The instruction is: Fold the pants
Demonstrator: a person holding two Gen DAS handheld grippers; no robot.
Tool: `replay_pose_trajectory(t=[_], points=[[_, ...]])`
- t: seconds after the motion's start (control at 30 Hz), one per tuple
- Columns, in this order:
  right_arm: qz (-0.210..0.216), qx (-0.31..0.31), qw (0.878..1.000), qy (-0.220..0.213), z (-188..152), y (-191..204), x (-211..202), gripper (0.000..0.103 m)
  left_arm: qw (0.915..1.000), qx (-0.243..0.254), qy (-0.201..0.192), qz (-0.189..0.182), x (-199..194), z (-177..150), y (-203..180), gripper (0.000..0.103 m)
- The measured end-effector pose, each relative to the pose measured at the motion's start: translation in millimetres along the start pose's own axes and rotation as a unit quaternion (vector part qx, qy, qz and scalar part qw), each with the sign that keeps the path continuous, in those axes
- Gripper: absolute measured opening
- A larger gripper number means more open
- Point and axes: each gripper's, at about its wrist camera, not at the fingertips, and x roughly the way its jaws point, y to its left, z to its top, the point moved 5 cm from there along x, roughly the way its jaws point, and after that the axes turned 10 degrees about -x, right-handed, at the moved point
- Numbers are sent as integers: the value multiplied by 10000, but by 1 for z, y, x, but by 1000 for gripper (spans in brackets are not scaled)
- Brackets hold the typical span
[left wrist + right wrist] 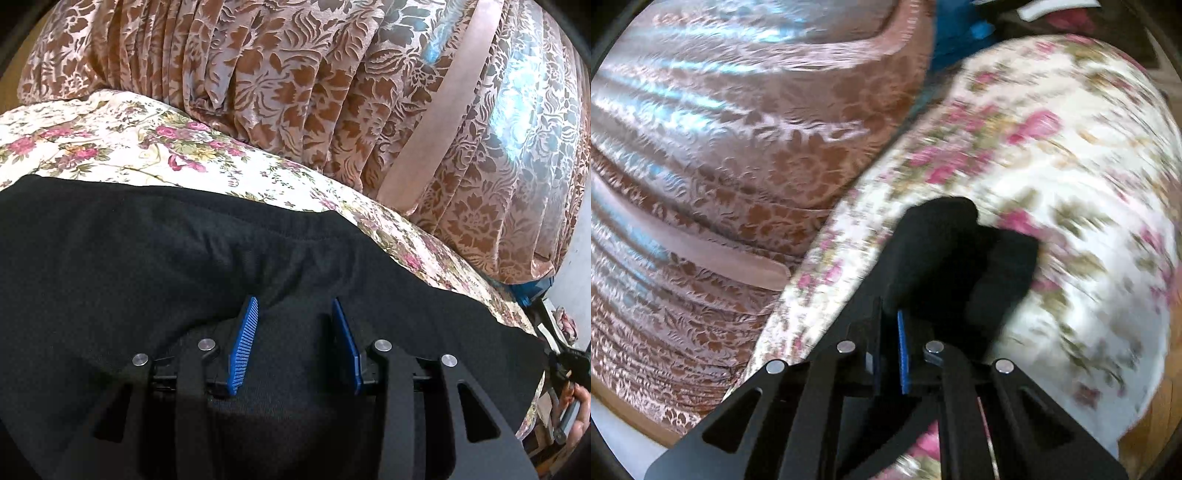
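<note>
Black pants lie spread over a floral bed sheet and fill the lower half of the left wrist view. My left gripper rests low on them. Its blue pads stand apart, with only flat cloth beneath the gap. In the blurred right wrist view, a bunched end of the pants sticks out past my right gripper. That gripper is shut on the pants and holds them above the sheet. The cloth hides its fingertips, and one blue pad shows.
A brown floral curtain hangs close behind the bed, and also shows as the curtain on the left. A person's hand on a black handle shows at the right edge. Wooden floor lies beyond the bed's corner. Something blue sits past the mattress.
</note>
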Motion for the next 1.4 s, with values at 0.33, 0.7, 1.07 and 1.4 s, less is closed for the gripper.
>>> replay_pose_trajectory(t=[0.33,0.7,1.07,1.4], points=[[-48,371,9991,193,-13,-25,0,10,9996,154,108,212,-6,-7,-25,41],[-134,190,9994,247,4,-30,19,10,9762,1509,1238,-943,25,-80,-145,41],[-528,120,9983,194,5,-44,10,12,9623,2323,1284,-590,23,-109,-153,43],[-1027,-1885,9752,-532,24,45,-18,34,9861,1112,1097,-573,6,-49,-132,48]])
